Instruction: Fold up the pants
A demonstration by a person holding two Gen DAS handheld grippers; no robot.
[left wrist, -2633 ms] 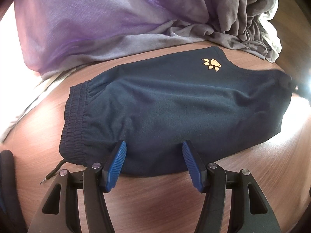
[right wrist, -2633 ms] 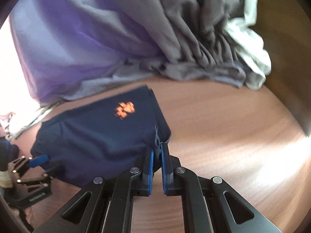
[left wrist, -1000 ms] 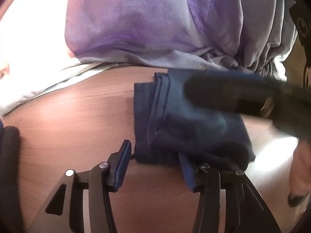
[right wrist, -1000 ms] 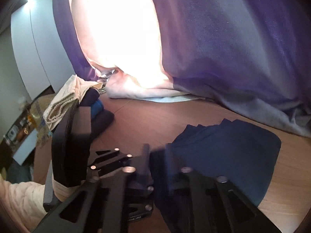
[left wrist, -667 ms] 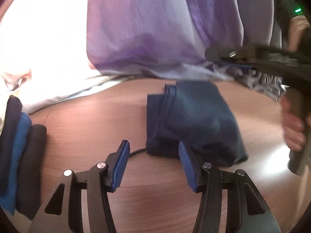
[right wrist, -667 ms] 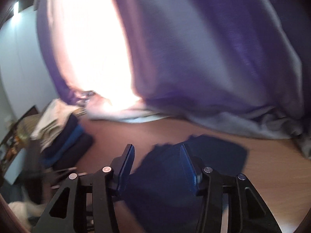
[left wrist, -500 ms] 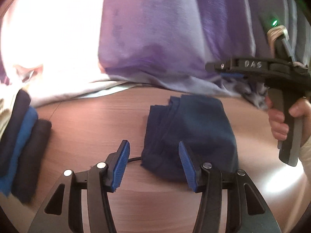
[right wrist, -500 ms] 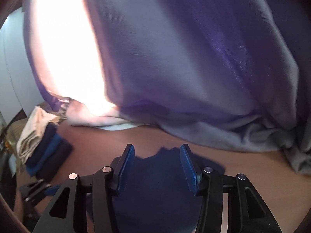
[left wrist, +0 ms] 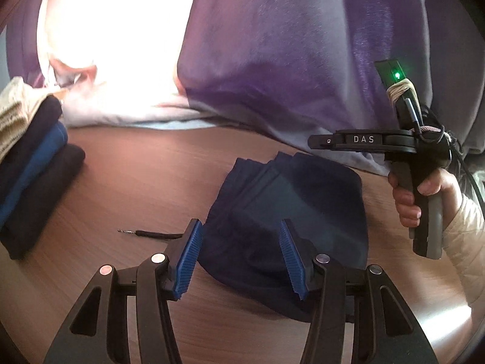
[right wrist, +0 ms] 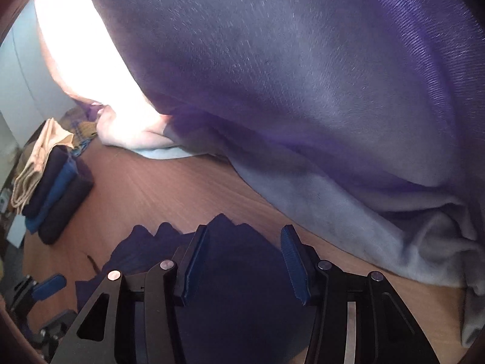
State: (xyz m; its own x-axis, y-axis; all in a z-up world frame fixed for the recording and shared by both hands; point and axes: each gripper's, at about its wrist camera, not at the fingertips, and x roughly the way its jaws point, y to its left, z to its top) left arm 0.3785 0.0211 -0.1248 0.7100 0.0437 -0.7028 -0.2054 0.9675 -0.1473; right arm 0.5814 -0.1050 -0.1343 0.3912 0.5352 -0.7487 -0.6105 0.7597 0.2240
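Two grippers (left wrist: 239, 254) (right wrist: 245, 261) — one pants (left wrist: 291, 206) — one stack (left wrist: 33, 170)

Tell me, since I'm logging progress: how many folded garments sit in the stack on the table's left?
4. In the stack, top to bottom: a beige one, a dark navy one, a bright blue one, and a dark one lowest. Thinner ones may be hidden between them.

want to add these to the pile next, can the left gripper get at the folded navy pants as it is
Probably yes. The left gripper is open, with the folded navy pants lying right ahead, their near edge between its fingers. The right gripper is held above the pants, open and not gripping them.
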